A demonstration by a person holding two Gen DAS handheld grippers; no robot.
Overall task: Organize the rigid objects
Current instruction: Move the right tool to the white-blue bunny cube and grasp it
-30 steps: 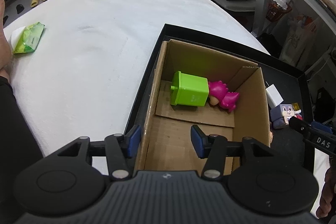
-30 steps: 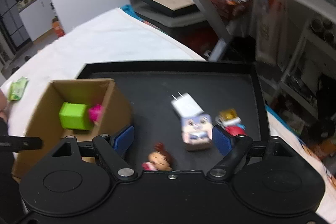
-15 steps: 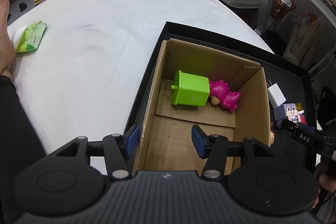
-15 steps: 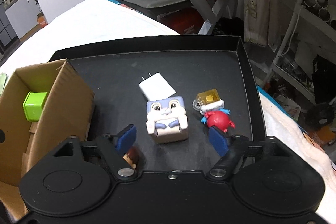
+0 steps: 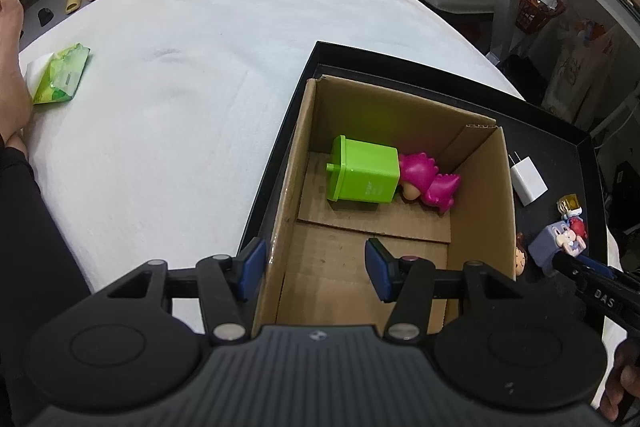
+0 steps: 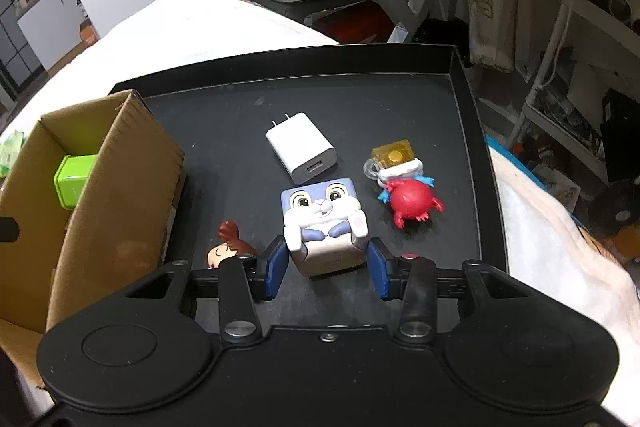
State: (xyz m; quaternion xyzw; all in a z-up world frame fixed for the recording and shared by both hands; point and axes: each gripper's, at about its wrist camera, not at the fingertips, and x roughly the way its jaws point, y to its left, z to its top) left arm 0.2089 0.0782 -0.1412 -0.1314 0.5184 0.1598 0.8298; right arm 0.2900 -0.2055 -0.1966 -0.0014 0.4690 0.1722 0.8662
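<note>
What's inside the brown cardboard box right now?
Inside the brown cardboard box lie a lime-green plastic bin toy on its side and a magenta-haired figurine against it. The figurine's face is mostly hidden behind the bin, and the left gripper covers the near floor.

a bed (image 5: 208, 39) covered in white cloth carries a black tray (image 6: 464, 107) near its right edge, and well apart at the left edge lies a green packet (image 5: 60, 79) beside a bare foot (image 5: 10, 39).

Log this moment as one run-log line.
right gripper: open, straddling bunny cube toy | left gripper: open, straddling cardboard box wall | tray
</note>
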